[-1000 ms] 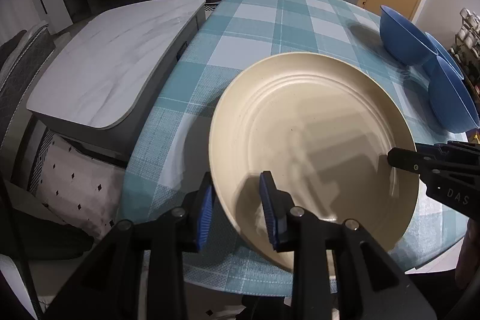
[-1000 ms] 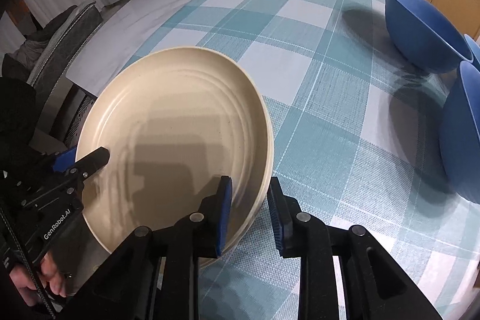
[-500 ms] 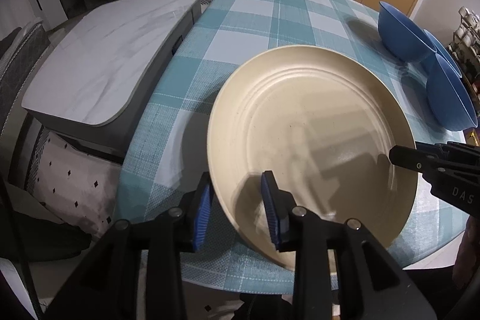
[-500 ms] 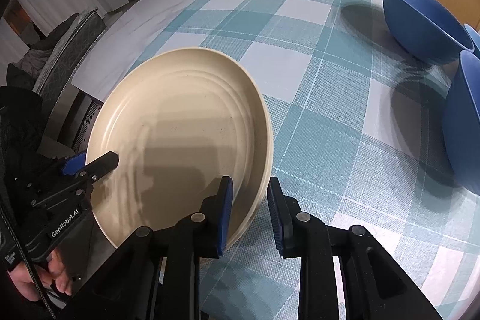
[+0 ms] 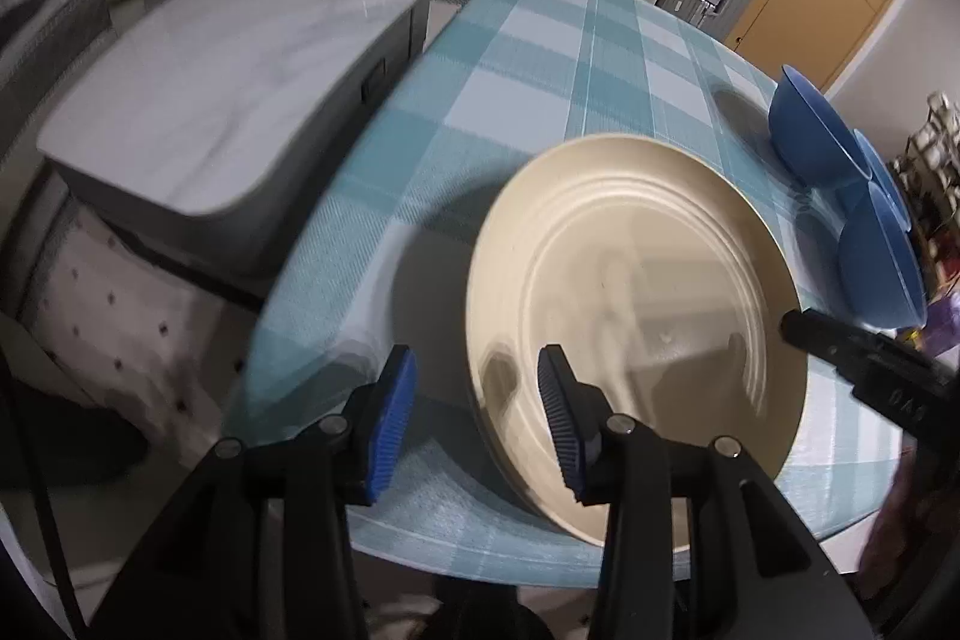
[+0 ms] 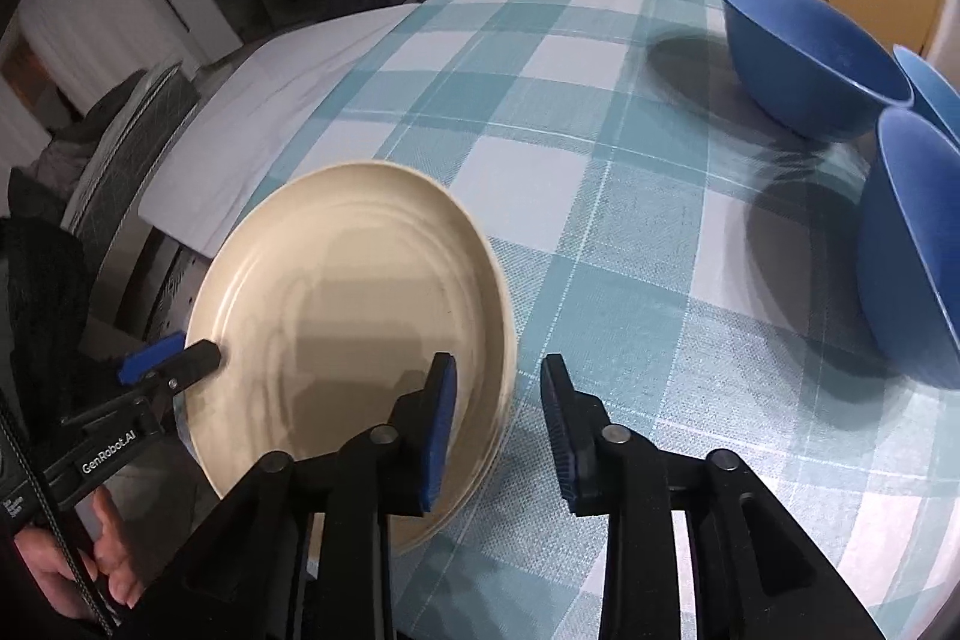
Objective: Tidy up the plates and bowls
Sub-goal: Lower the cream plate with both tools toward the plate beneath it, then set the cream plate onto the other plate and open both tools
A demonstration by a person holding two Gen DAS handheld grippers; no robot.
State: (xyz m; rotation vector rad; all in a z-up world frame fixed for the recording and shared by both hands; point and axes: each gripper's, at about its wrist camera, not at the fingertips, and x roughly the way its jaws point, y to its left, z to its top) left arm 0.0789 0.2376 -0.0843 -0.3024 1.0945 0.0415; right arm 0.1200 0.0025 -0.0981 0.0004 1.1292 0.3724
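A: Where is the plate (image 5: 636, 316) found?

B: It is seen at the near edge of the table (image 5: 540, 58), which is covered by a teal-and-white checked cloth. Part of its rim is seen out past the table's edge on the near side. More than one plate may be stacked there; that cannot be told for certain.

A: How are the grippers set?

B: The left gripper (image 5: 474, 412) is being opened. The plate's left rim is straddled by its blue pads (image 5: 390, 418), yet neither pad is pressed on it; a clear gap is seen on both sides. The right gripper (image 6: 498, 418) is likewise being opened. The plate's right rim lies between its pads, and no pressing contact is seen there either.

A: What room is left for moving?

B: A wide stretch of bare cloth is left beyond the plate, toward the middle and far end of the table. To the left, a low white-topped unit (image 5: 222, 100) is set just beside the table.

A: And the containers?

B: Three blue bowls (image 6: 810, 58) are grouped near the table's right edge, well apart from the plate. The one whose inside is shown holds nothing; the other two are seen only in part.
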